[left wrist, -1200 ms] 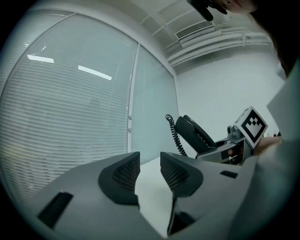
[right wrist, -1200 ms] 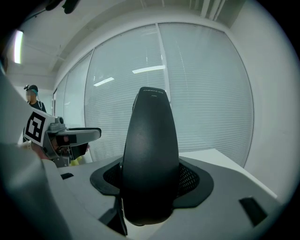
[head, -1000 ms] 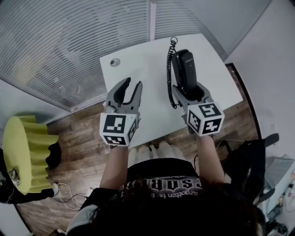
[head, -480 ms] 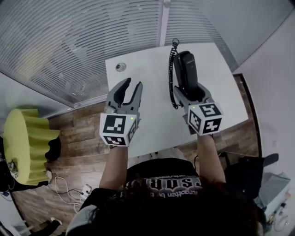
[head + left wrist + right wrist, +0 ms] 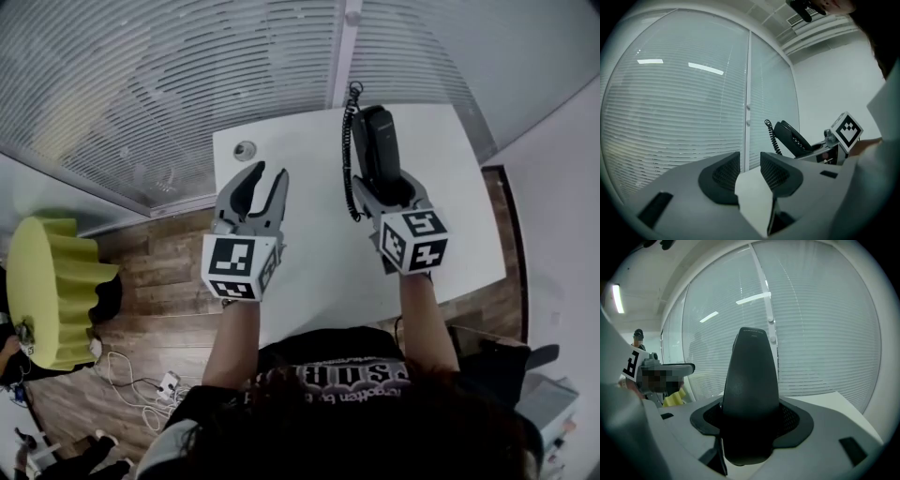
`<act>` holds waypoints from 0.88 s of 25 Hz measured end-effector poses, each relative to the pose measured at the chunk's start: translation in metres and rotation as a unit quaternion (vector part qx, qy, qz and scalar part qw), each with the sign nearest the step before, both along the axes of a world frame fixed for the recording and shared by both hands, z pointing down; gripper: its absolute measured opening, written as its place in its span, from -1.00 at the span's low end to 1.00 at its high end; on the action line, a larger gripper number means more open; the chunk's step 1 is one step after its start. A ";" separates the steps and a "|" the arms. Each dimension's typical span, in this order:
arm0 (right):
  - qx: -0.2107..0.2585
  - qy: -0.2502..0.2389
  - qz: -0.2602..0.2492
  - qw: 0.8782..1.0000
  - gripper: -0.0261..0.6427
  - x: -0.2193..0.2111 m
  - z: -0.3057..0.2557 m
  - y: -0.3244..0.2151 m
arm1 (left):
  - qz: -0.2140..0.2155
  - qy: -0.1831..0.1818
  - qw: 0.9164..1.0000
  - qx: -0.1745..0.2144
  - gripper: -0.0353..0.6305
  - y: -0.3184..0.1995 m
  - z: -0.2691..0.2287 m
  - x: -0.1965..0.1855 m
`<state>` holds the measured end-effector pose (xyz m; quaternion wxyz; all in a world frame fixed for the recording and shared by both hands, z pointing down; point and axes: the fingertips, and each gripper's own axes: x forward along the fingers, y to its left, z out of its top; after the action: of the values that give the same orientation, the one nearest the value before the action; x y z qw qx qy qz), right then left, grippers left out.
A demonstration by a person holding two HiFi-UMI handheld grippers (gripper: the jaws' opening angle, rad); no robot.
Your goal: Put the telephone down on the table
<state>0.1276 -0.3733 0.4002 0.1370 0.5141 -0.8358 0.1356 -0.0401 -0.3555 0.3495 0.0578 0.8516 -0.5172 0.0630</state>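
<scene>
Left gripper (image 5: 267,174): jaws stand partly apart, roughly midway in their spread. In the left gripper view (image 5: 750,161) the two dark ribbed pads (image 5: 723,172) face each other across a clear gap. Nothing is between them; only the pale edge of the table (image 5: 754,199) shows through the gap. In the head view this gripper sits over the table's left edge, touching nothing.

Right gripper (image 5: 384,185): jaws closed on the black telephone handset (image 5: 377,141). In the right gripper view (image 5: 750,425) the pads grip the handset (image 5: 751,376) on both sides near its lower end. The rest of the handset projects forward and upward beyond the jaw tips.

Handset position: in the head view it lies over the far right part of the white table (image 5: 309,253), pointing away from the person. Its coiled cord (image 5: 349,141) hangs along its left side. In the left gripper view the handset (image 5: 792,136) is seen tilted against the wall, apparently clear of the tabletop, though contact cannot be ruled out from these angles.

Other items: a small round fitting (image 5: 246,148) is set in the table's far left corner. Slatted blinds (image 5: 169,84) lie behind the table.
</scene>
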 end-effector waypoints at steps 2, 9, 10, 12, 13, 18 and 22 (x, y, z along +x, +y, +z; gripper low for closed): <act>-0.005 -0.001 0.001 1.000 -0.08 0.003 0.006 -0.010 | -0.001 0.003 1.000 -0.005 -0.47 -0.008 0.005 0.002; -0.025 0.004 -0.004 1.000 -0.08 0.015 0.034 -0.042 | -0.009 -0.002 1.000 -0.026 -0.47 -0.031 0.024 0.013; -0.028 0.006 -0.004 1.000 -0.08 0.017 0.039 -0.045 | -0.009 -0.003 1.000 -0.027 -0.47 -0.034 0.027 0.014; -0.039 0.007 -0.004 0.999 -0.08 0.019 0.050 -0.052 | -0.012 -0.005 0.999 -0.033 -0.48 -0.039 0.034 0.014; -0.045 0.007 -0.005 0.999 -0.08 0.020 0.057 -0.056 | -0.015 -0.004 0.999 -0.034 -0.47 -0.043 0.036 0.014; -0.065 0.012 -0.008 0.998 -0.08 0.023 0.083 -0.074 | -0.013 -0.010 0.998 -0.055 -0.48 -0.053 0.055 0.020; -0.079 0.015 -0.007 0.997 -0.08 0.027 0.101 -0.084 | -0.015 -0.008 0.998 -0.060 -0.47 -0.061 0.066 0.022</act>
<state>0.1541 -0.4577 0.5015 0.1908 0.4981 -0.8237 0.1924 -0.0177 -0.4168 0.4156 0.1051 0.8380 -0.5260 0.1000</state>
